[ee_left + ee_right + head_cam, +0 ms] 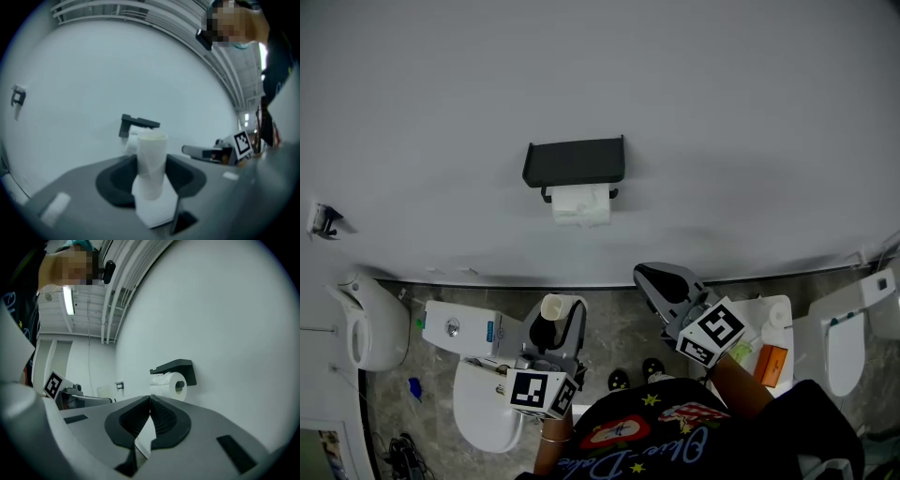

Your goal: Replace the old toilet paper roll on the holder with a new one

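Head view looks down a pale wall [722,112] to a stone-patterned floor [619,328], where a toilet [483,403] stands at the lower left. A black holder [574,161] is fixed to the wall, with a white roll [581,203] hanging on its bar just under the shelf; the right gripper view shows this roll end-on, with its hollow centre. Both grippers are held well back from the wall and point at it. The left gripper [561,317] is clamped on a tube [552,307], which stands upright between the pads, nearly bare, with a loose wrap of paper trailing at its foot. The right gripper [652,279] has its jaws pressed together with nothing between them, and it points toward the holder from the right. Since the holder carries a roll and the tube is off it, the swap itself seems to be done, so the step in hand looks like the clearing-up. The next move probably calls for the left gripper to carry the tube to a place to set it down and then let go, with the mounted roll left alone.
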`<state>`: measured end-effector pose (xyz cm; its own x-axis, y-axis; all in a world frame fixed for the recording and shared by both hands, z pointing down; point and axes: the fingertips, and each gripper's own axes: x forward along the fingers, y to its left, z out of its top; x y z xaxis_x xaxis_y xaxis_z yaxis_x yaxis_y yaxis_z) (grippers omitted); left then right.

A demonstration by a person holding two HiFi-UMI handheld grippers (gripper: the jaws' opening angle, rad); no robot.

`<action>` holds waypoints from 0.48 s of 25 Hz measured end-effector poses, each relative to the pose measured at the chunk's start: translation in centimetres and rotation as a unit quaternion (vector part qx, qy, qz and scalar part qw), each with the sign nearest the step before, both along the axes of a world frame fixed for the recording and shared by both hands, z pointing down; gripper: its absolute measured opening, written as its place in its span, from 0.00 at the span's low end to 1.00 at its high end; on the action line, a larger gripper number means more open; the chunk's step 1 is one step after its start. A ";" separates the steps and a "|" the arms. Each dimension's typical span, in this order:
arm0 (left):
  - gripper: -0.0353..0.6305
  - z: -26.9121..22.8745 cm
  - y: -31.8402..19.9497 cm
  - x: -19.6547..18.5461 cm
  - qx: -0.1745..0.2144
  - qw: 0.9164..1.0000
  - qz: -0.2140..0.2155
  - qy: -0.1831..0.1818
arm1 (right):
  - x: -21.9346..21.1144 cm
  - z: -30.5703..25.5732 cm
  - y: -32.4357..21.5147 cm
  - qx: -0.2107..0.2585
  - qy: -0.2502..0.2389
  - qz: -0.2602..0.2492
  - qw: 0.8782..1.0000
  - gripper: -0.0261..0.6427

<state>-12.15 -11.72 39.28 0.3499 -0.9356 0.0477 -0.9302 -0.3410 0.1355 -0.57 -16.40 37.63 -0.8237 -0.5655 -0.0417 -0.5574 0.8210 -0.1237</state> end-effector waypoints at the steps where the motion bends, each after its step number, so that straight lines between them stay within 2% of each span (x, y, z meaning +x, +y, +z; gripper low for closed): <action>1: 0.33 0.0 -0.1 0.1 0.001 1.000 0.002 0.002 | 0.2 -0.1 0.0 -0.001 -0.002 0.003 1.000 0.06; 7: 0.33 -0.2 -0.6 0.6 0.001 1.000 0.010 -0.002 | -0.4 -0.9 0.6 0.024 0.009 -0.015 1.000 0.06; 12: 0.33 -0.1 -0.6 0.8 0.002 1.000 0.012 -0.002 | -1.1 -0.9 1.3 0.025 0.014 -0.022 0.999 0.06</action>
<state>-11.34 -12.36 39.17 0.3723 -0.9269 0.0464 -0.9223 -0.3640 0.1300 -1.62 -15.10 36.68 -0.8493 -0.5260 -0.0458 -0.5227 0.8498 -0.0676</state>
